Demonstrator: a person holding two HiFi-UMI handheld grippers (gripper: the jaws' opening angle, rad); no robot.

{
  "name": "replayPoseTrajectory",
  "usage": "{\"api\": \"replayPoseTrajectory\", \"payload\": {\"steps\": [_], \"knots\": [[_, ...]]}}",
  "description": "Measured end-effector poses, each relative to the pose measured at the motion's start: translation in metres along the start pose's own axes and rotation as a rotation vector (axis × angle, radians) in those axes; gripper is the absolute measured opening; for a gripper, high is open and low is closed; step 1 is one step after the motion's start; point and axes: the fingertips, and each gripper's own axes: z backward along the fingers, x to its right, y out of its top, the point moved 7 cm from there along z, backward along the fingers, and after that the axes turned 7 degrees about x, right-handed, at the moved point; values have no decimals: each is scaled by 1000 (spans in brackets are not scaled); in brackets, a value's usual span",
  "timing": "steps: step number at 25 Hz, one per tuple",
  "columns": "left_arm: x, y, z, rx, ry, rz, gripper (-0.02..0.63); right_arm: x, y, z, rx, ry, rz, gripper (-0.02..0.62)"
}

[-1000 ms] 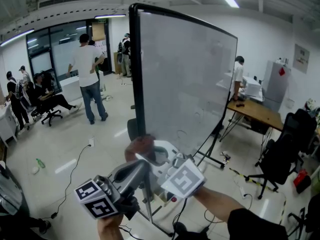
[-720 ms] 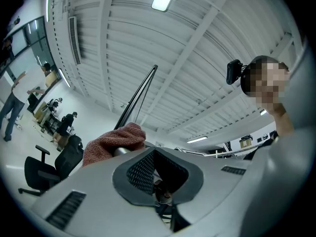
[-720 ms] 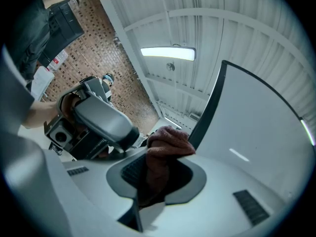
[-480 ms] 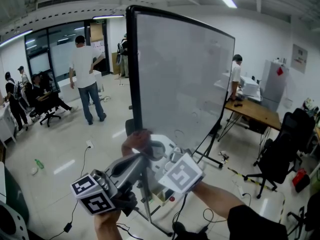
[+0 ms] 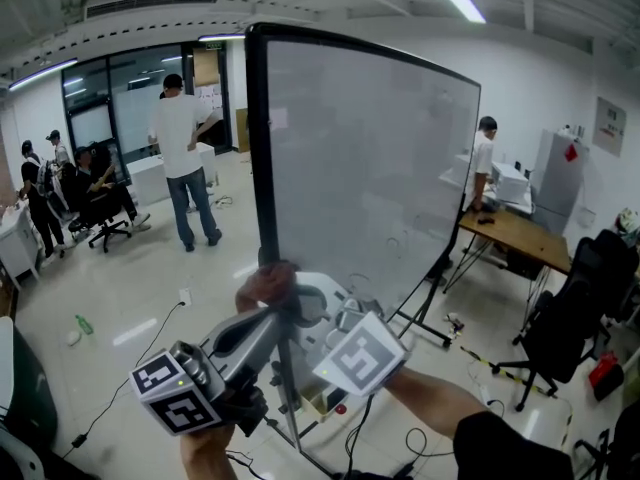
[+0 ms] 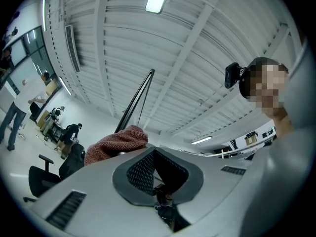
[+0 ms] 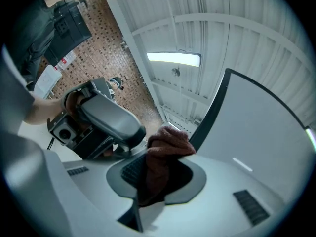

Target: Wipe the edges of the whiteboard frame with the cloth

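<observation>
Jaws of the right gripper (image 7: 165, 158) are clamped on a reddish-brown cloth (image 7: 168, 143), whose bunched end sticks out past the tips and presses against the black whiteboard frame (image 7: 211, 110), low on its left upright edge. The left gripper (image 6: 154, 153) sits just beside it, its jaws together with nothing between them; the cloth shows just beyond its tips, in front of the frame. Above both, the pale whiteboard (image 5: 370, 158) rises on its stand. Farther off, a person in a white shirt (image 5: 183, 138) stands on the office floor, and a wooden desk (image 5: 515, 230) stands at the right.
</observation>
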Motion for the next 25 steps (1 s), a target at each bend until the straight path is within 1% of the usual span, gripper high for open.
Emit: {"api": "replayPoseTrajectory", "payload": {"steps": [4,8,15,17,21,25], "knots": [[7,9,-14,41,28,-28,-12,14,8,3,43,40,25,83],[10,14,-21,90,54,-52,-12,20,11,5,44,75,45,81],[25,20,-36,125,75,-124,-12,31,19,5,59,129,55,81],[29,21,-40,125,71,-136,-12,33,21,4,61,141,60,81],[28,31,-39,127,47,-121,-12,31,26,-3,50,145,78,81],[27,41,-37,122,6,-120,-12,32,34,-5,28,118,107,81]]}}
